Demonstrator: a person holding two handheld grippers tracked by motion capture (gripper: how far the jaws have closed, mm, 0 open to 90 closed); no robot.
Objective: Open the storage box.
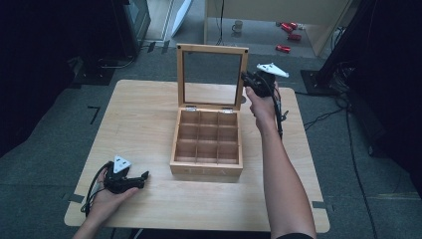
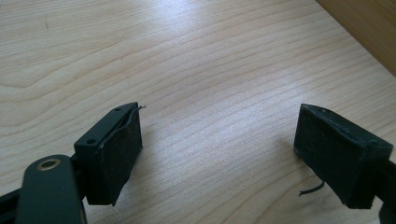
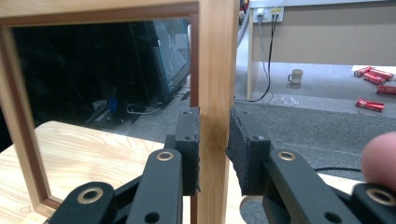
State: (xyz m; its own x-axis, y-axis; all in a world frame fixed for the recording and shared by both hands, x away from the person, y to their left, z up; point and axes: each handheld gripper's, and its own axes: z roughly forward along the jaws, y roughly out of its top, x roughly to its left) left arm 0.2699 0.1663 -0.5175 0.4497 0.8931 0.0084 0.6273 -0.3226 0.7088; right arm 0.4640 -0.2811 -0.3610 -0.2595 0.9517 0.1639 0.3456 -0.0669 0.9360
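Observation:
A wooden box with several empty compartments stands in the middle of the table. Its glass-paned lid is raised upright at the back. My right gripper reaches in from the right and is shut on the lid's right frame rail. In the right gripper view both pads of the right gripper press the wooden rail between them. My left gripper lies in a hand on the table at the front left, apart from the box. In the left gripper view the left gripper stands open over bare wood.
The light wooden table has free surface left of and in front of the box. On the floor behind are a mug and red cans. Cables run on the floor at the right.

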